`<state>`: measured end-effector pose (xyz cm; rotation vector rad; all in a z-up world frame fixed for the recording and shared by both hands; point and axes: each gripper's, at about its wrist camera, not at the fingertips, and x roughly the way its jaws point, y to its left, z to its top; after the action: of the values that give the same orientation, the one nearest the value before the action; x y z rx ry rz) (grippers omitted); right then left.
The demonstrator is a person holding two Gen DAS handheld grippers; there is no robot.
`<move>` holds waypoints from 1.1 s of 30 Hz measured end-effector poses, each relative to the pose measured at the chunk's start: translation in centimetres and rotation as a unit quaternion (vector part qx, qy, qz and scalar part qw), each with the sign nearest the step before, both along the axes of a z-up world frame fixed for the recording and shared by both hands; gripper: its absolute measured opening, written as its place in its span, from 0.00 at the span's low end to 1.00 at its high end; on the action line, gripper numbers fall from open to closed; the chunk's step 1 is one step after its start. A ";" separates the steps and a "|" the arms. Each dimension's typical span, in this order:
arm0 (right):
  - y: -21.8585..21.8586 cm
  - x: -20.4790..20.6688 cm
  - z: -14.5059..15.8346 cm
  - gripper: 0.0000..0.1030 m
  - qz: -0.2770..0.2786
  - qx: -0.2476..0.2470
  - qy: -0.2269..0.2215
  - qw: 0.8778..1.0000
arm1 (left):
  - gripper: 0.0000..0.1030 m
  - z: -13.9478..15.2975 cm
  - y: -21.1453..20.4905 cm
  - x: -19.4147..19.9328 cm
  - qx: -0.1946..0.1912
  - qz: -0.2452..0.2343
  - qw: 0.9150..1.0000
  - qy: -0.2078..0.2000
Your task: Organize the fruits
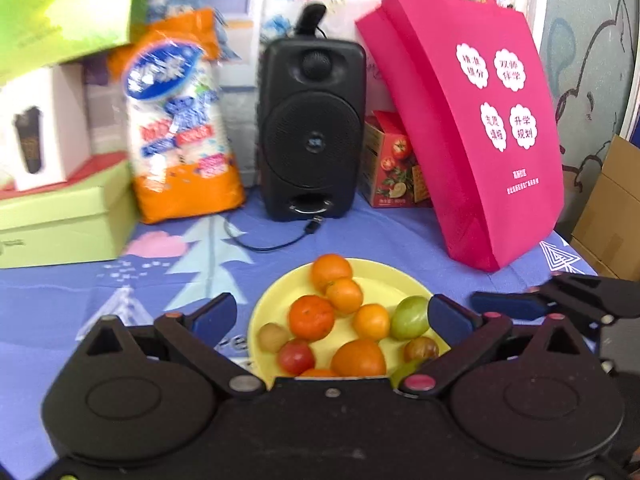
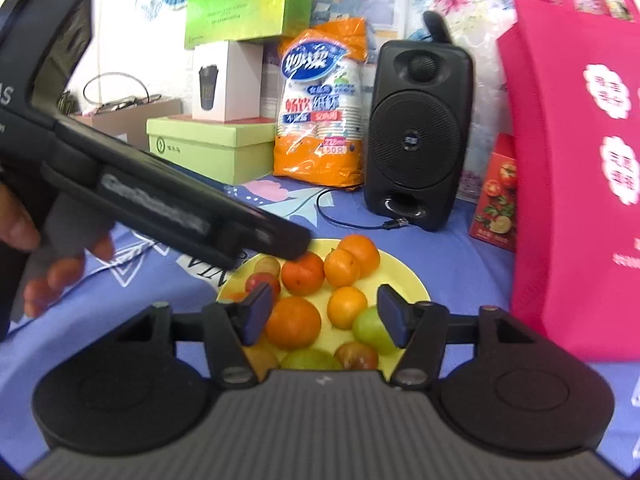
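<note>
A yellow plate [image 1: 384,276] on the blue cloth holds several fruits: oranges [image 1: 311,317], a green fruit [image 1: 409,317], a red fruit [image 1: 296,357] and a kiwi [image 1: 273,337]. My left gripper [image 1: 332,314] is open and empty, its jaws wide above the plate's near side. The plate [image 2: 404,276] also shows in the right wrist view with an orange [image 2: 293,322] and a green fruit [image 2: 370,330]. My right gripper [image 2: 326,314] is open and empty over the fruits. The left gripper's body [image 2: 160,200] crosses that view at left.
Behind the plate stand a black speaker [image 1: 312,128] with a loose cable [image 1: 276,240], an orange pack of paper cups [image 1: 180,120], green boxes [image 1: 60,216], a tomato carton [image 1: 390,160] and a pink tote bag [image 1: 480,128] at right.
</note>
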<state>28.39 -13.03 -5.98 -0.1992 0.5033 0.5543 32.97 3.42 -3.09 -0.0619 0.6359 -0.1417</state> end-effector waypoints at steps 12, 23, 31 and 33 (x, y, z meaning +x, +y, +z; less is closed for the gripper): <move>-3.4 -7.0 3.8 1.00 -0.105 0.047 0.016 0.993 | 1.00 1.7 2.6 -7.9 -0.015 0.094 0.995 0.023; -4.6 -12.3 3.3 1.00 -0.139 0.033 0.018 0.990 | 1.00 2.4 0.8 -15.2 0.049 0.122 0.991 0.003; -4.5 -16.0 2.6 1.00 -0.126 0.037 0.010 0.991 | 1.00 2.8 -0.3 -19.7 0.073 0.130 0.989 -0.012; -4.7 -16.7 2.5 1.00 -0.122 0.040 0.010 0.992 | 1.00 2.8 -0.7 -20.8 0.075 0.124 0.989 -0.017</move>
<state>11.71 -17.70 -3.53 -0.0540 0.5156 0.3361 12.15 2.73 -0.25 0.0070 0.5985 0.1463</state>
